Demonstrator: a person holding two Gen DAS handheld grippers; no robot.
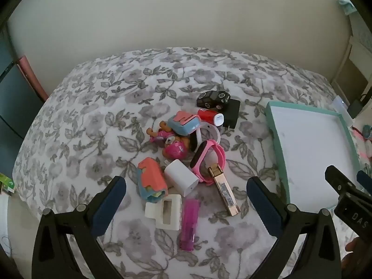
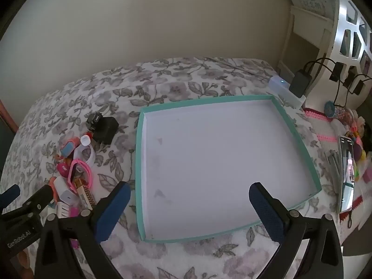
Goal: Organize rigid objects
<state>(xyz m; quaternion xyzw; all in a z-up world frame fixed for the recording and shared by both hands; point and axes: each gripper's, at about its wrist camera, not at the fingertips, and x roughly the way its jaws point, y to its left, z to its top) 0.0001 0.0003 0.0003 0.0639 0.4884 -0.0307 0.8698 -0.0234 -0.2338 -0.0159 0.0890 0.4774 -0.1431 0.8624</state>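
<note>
Left wrist view: left gripper [image 1: 186,200] hangs above a flower-print bedspread [image 1: 93,121], fingers spread wide, nothing between them. A heap of small rigid items lies on the cloth ahead of it. Nearest: a magenta lighter [image 1: 189,224], a white clip [image 1: 166,211] touching its left side, and a gold stick-shaped item [image 1: 224,189] to the right. Behind these sit a white charger cube [image 1: 181,180], a coral-and-blue toy [image 1: 152,182] to its left, and a pink wristband [image 1: 209,158] just beside the cube on the right. Mid-heap: a pink dog figure [image 1: 174,146] and a light-blue case with coral lid [image 1: 184,123]. Far end: a red cylinder with white cap [image 1: 210,116], a black adapter [image 1: 232,114] and a black toy car [image 1: 212,98] leaning on it. A teal-rimmed tray [image 1: 274,139] with white floor lies right of the heap, apart from it. The right gripper [image 1: 348,181] shows over the tray's near right part.

Right wrist view: right gripper [image 2: 189,200] held over the near part of the tray [image 2: 138,162], fingers wide apart, gripping nothing. Tray floor is white with faint grey marks. The heap lies left of the tray; the wristband [image 2: 81,174] and adapter [image 2: 105,129] are recognisable. The left gripper [image 2: 28,197] is at the left edge over the heap's near end. A phone [image 2: 347,172] lies right of the tray.
</note>
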